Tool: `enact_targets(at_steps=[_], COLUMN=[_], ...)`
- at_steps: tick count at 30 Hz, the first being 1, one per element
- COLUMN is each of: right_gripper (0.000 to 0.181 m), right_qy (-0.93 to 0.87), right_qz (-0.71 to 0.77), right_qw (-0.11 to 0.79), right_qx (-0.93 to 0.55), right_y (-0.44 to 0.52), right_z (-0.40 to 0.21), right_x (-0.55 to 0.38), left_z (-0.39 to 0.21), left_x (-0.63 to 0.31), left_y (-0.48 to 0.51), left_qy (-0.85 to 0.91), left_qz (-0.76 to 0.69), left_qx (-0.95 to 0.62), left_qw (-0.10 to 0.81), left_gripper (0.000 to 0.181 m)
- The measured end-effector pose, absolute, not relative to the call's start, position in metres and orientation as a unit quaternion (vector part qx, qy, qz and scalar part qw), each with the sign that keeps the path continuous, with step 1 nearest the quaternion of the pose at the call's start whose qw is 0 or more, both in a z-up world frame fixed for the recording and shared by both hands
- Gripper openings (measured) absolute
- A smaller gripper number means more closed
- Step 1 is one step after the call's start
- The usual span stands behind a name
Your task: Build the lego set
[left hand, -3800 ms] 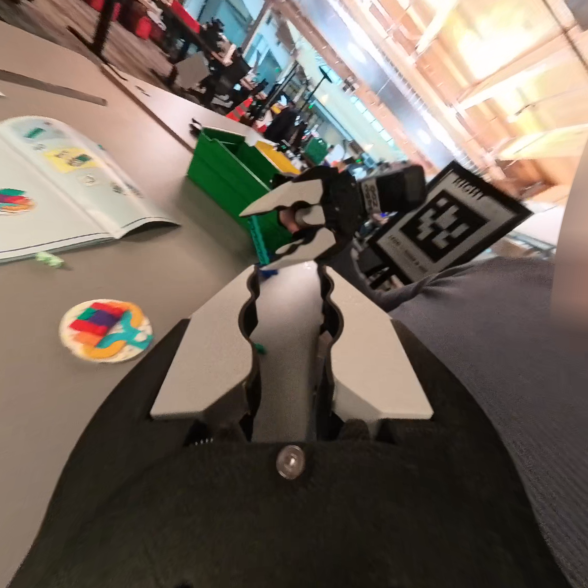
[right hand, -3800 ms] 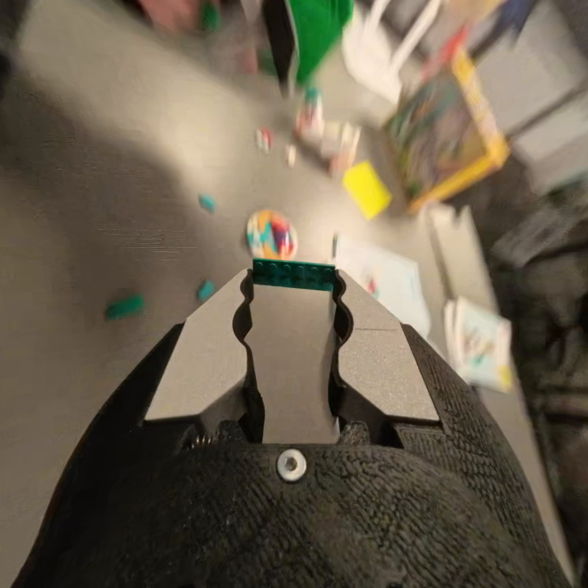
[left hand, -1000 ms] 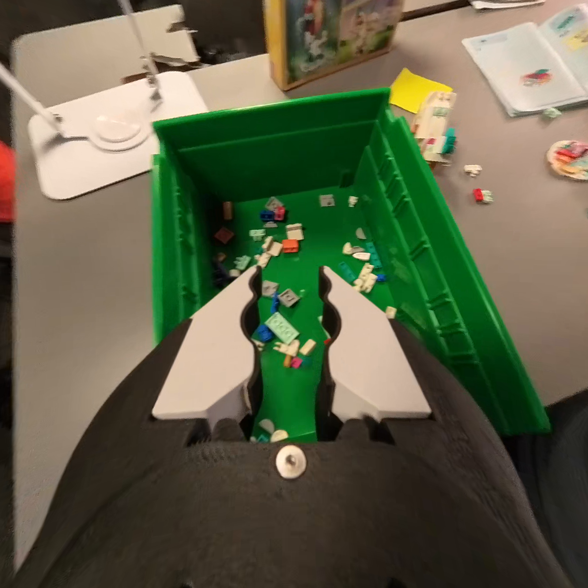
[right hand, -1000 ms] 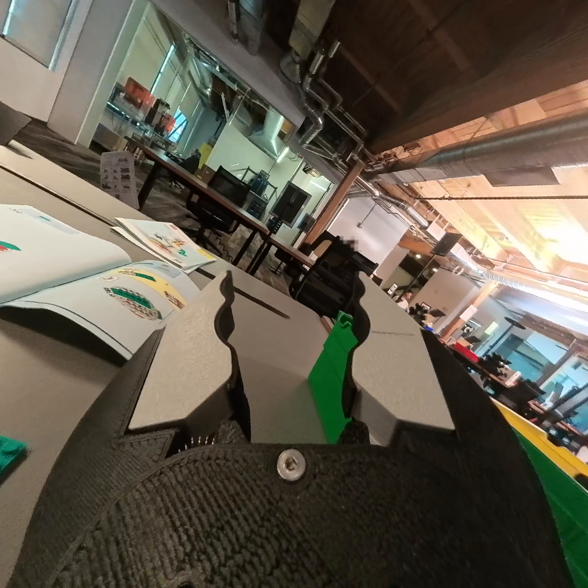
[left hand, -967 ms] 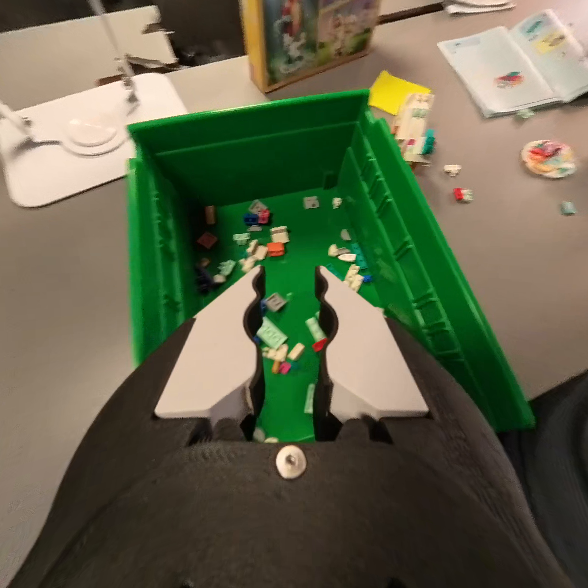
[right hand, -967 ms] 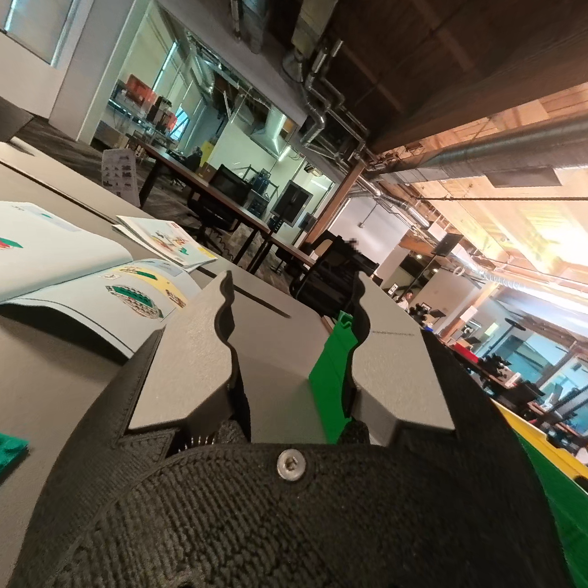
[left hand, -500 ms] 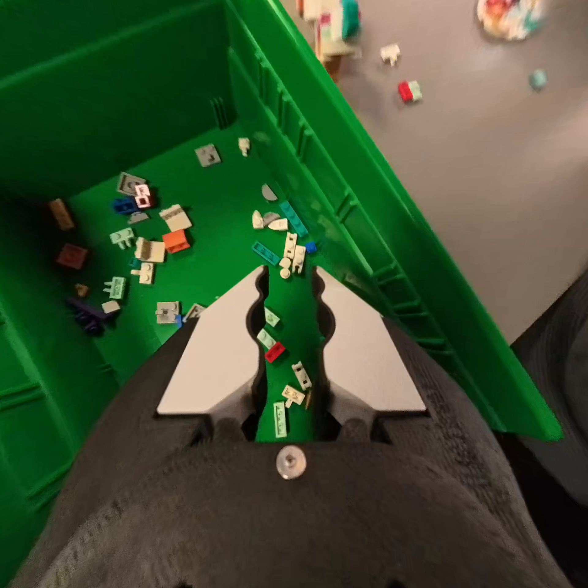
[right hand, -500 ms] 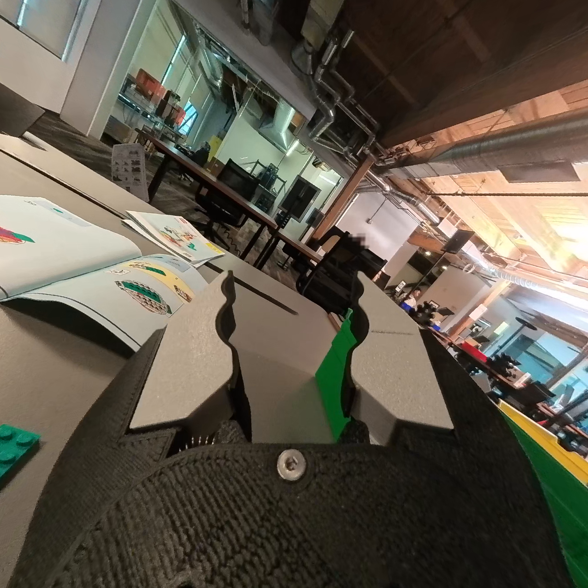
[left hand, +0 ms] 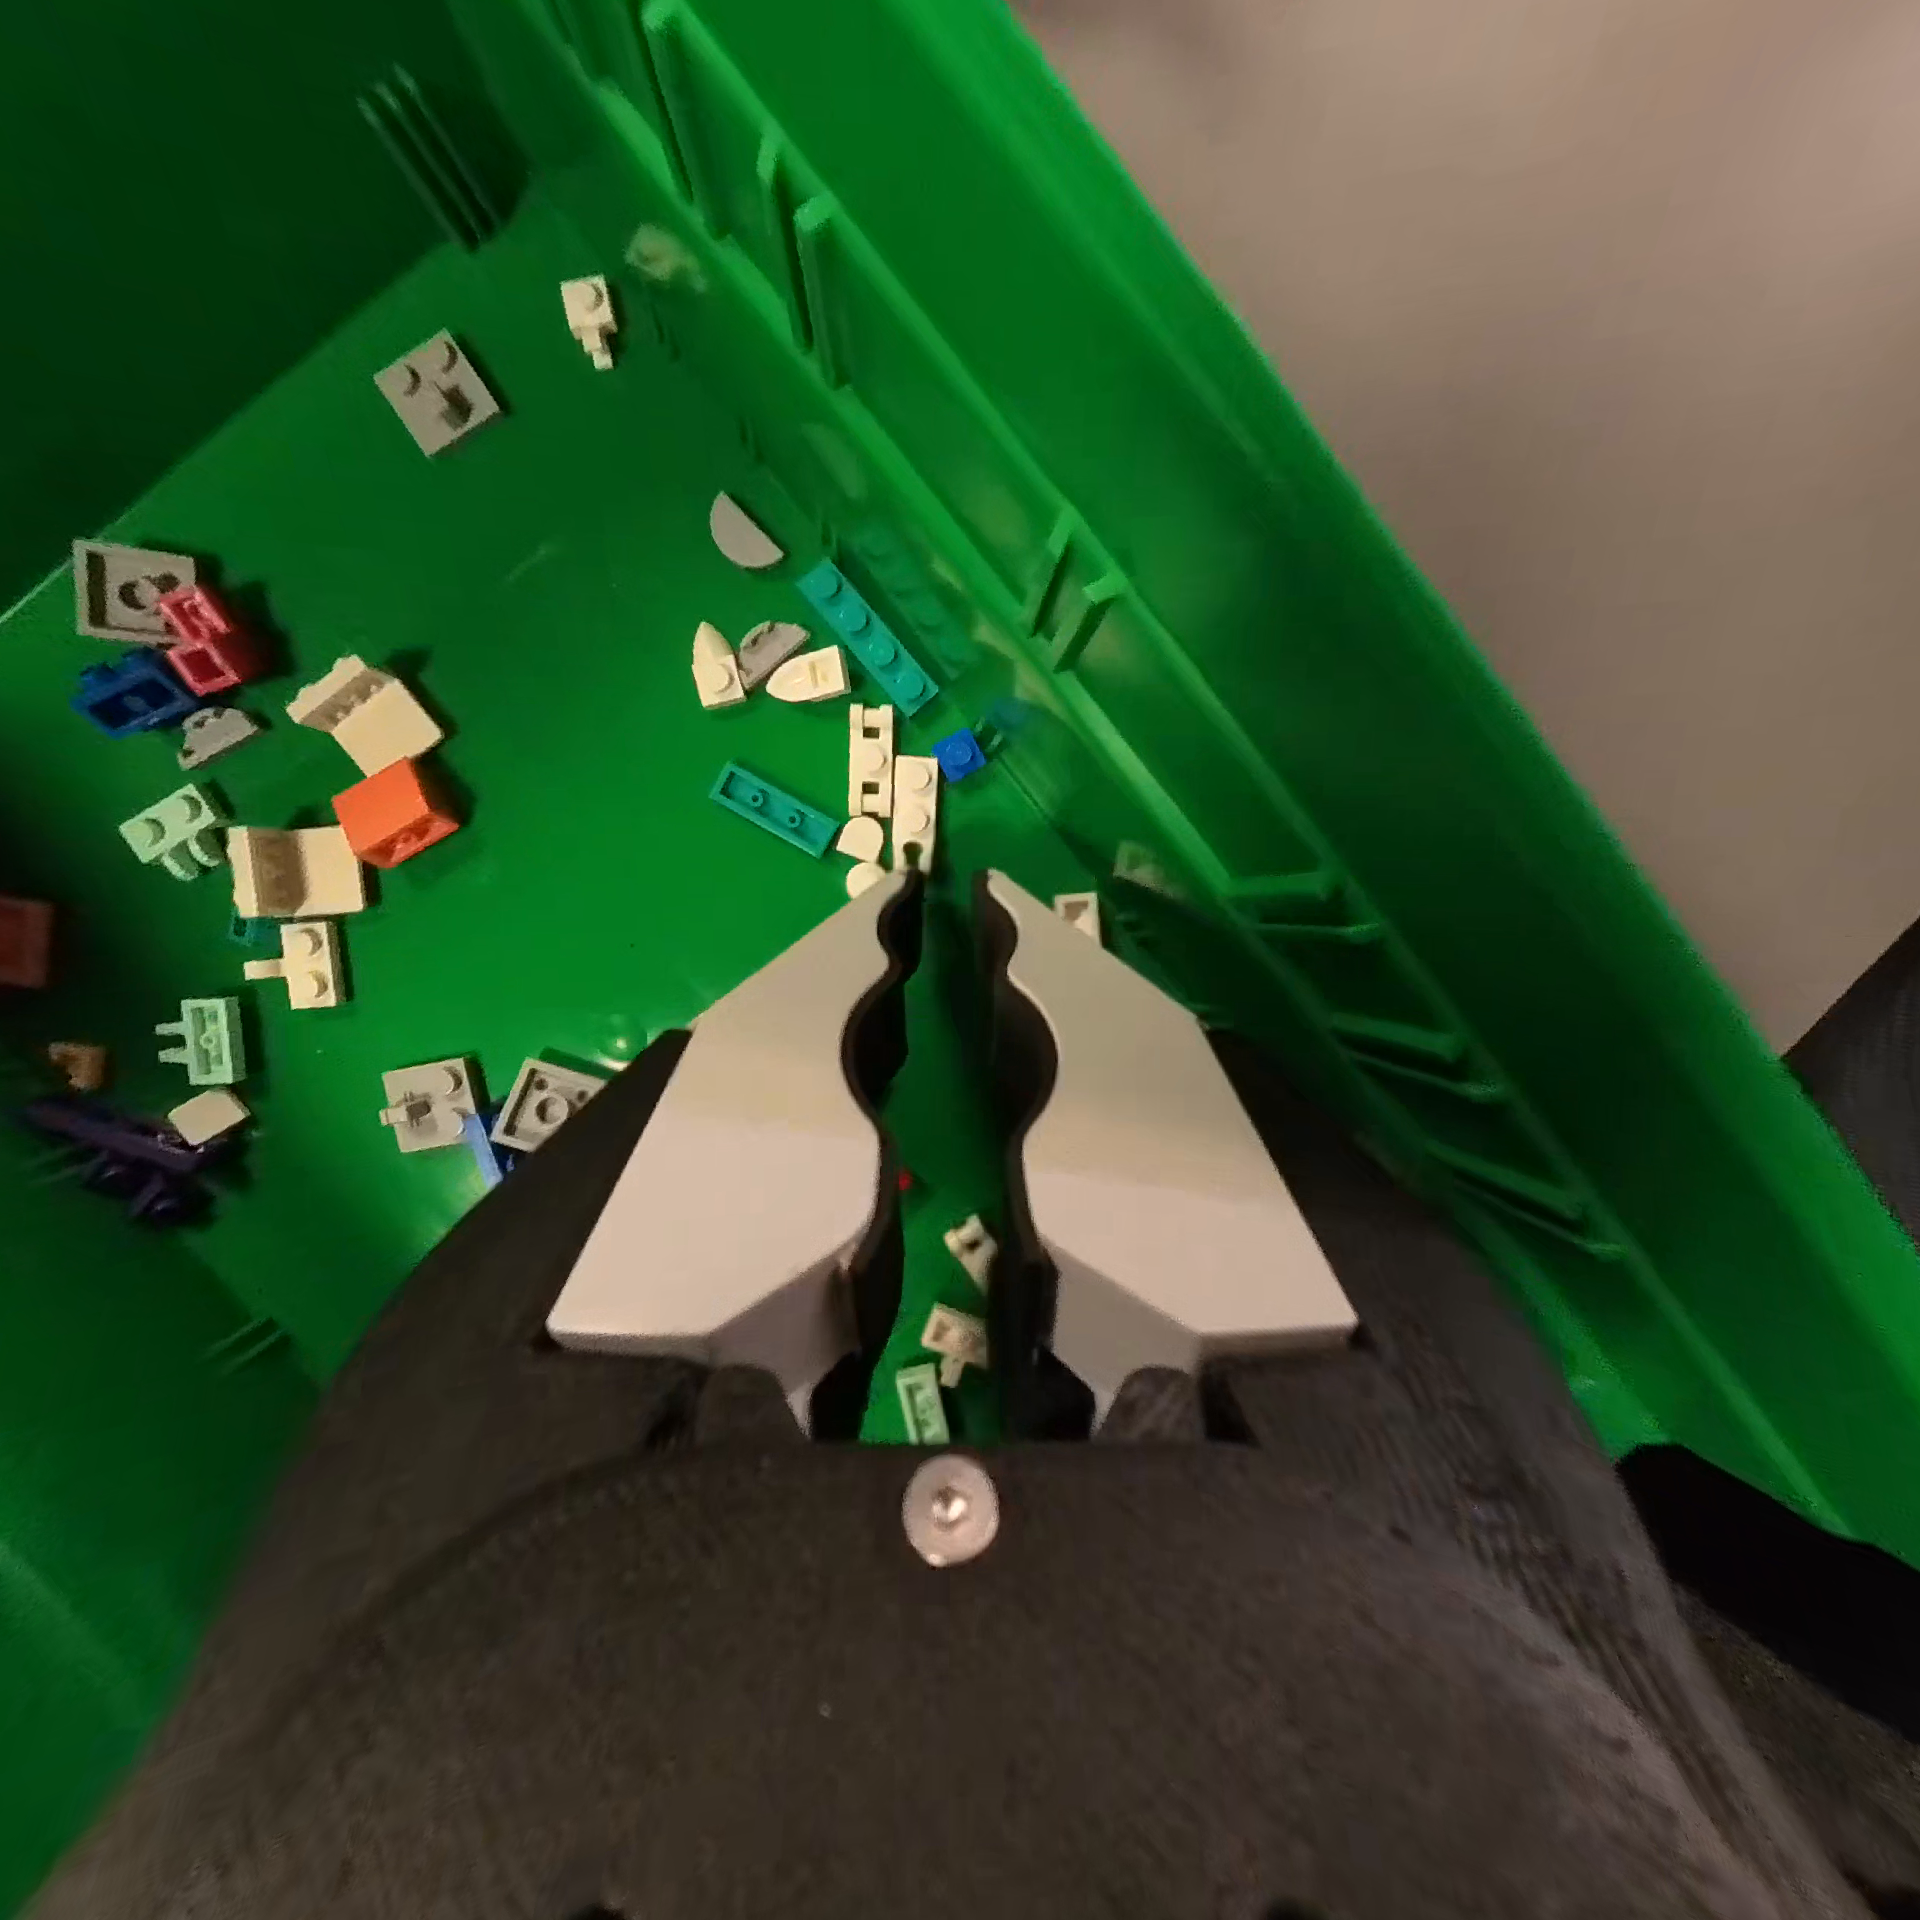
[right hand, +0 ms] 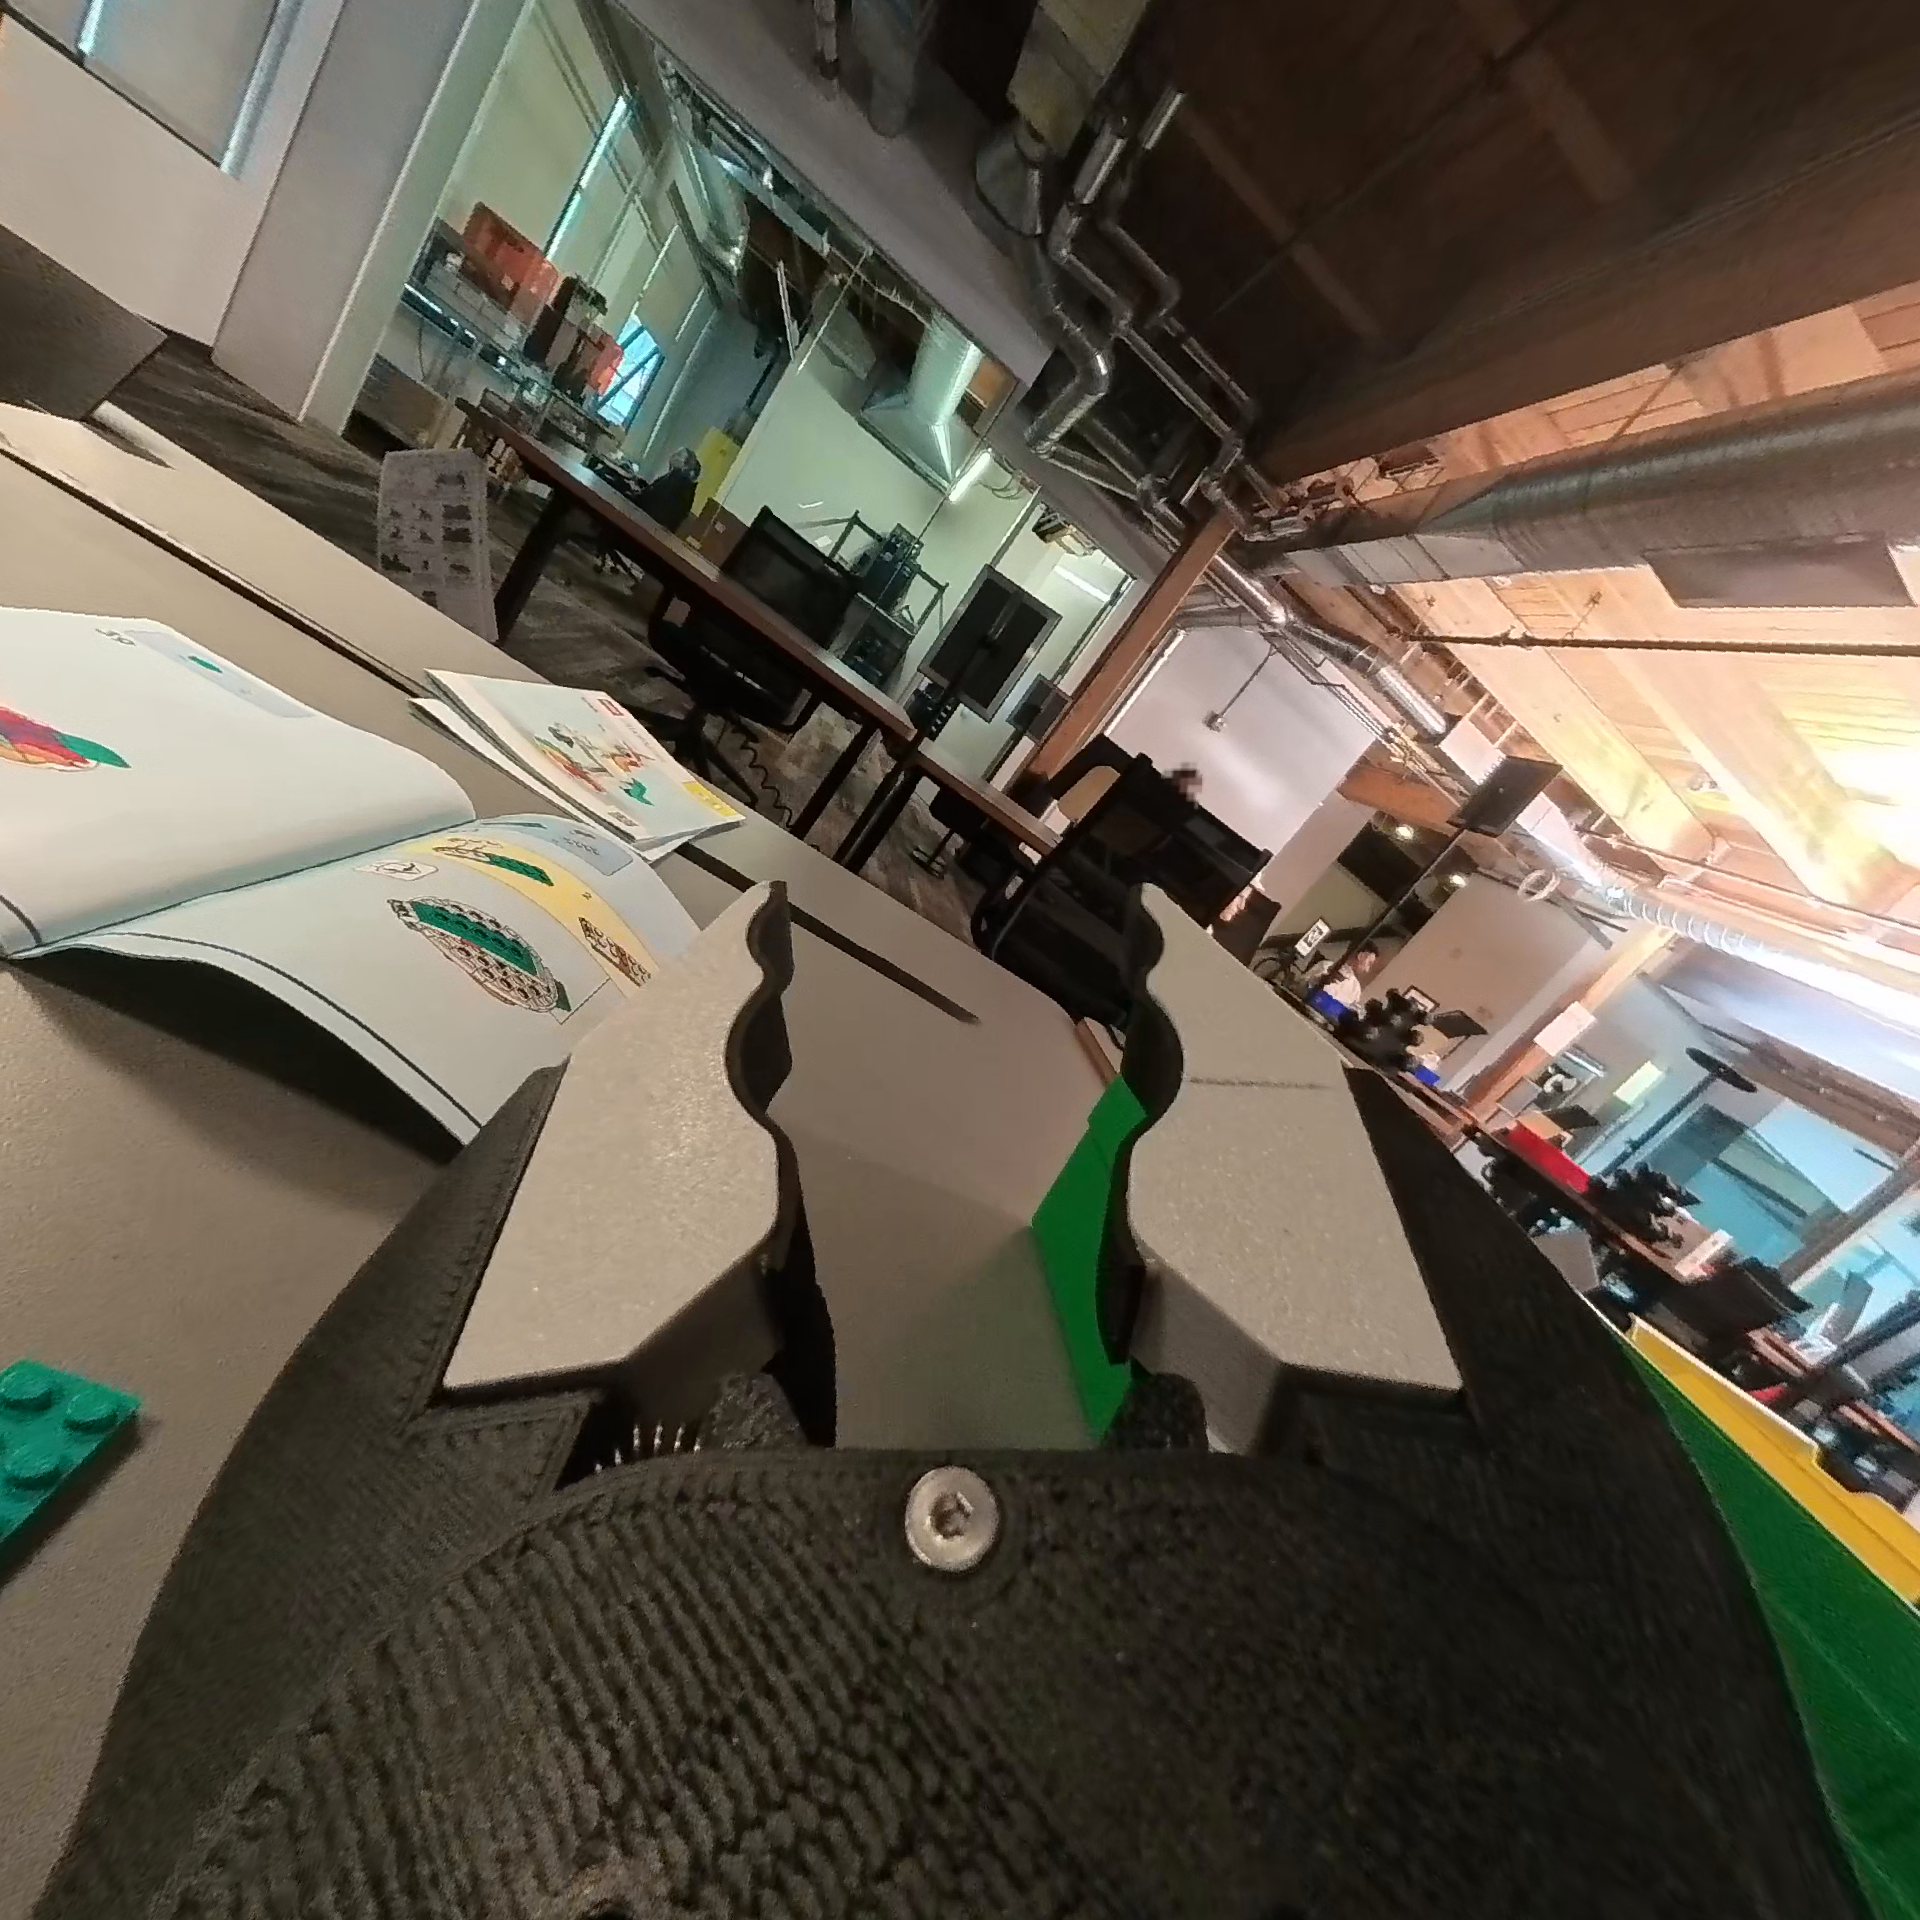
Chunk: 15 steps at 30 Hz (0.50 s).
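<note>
Left gripper (left hand: 945,883) deep inside green bin (left hand: 1195,623), tips narrowly parted, white pieces (left hand: 891,790) crowding just ahead. Bin's ribbed wall close on right, blocking sideways travel. Open green floor left of tips, between teal plate (left hand: 774,809) and orange brick (left hand: 396,811). Right gripper (right hand: 956,914) wide apart over bare table (right hand: 187,1122); open booklet (right hand: 312,883) ahead-left, green plate (right hand: 52,1444) beside left, bin edge (right hand: 1081,1195) on right.
</note>
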State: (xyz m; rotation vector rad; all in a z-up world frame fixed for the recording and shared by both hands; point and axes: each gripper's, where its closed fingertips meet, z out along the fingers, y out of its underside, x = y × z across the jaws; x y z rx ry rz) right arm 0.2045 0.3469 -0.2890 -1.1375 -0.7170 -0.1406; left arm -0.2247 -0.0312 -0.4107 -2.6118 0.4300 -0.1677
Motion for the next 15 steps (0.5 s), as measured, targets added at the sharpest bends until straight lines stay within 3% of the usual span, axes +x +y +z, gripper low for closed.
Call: enact_targets(at_steps=[15], right_gripper=[0.057], right_qy=[-0.332], right_qz=[-0.062], right_qw=[0.782], right_qx=[-0.524], right_y=[0.3458], right_z=[-0.2882], right_x=[0.2051], left_z=[-0.4149], left_x=[-0.2274], left_y=[-0.0251], left_qy=[0.162], left_qz=[-0.047], left_qx=[-0.955], left_qw=[0.245], left_gripper=[0.013])
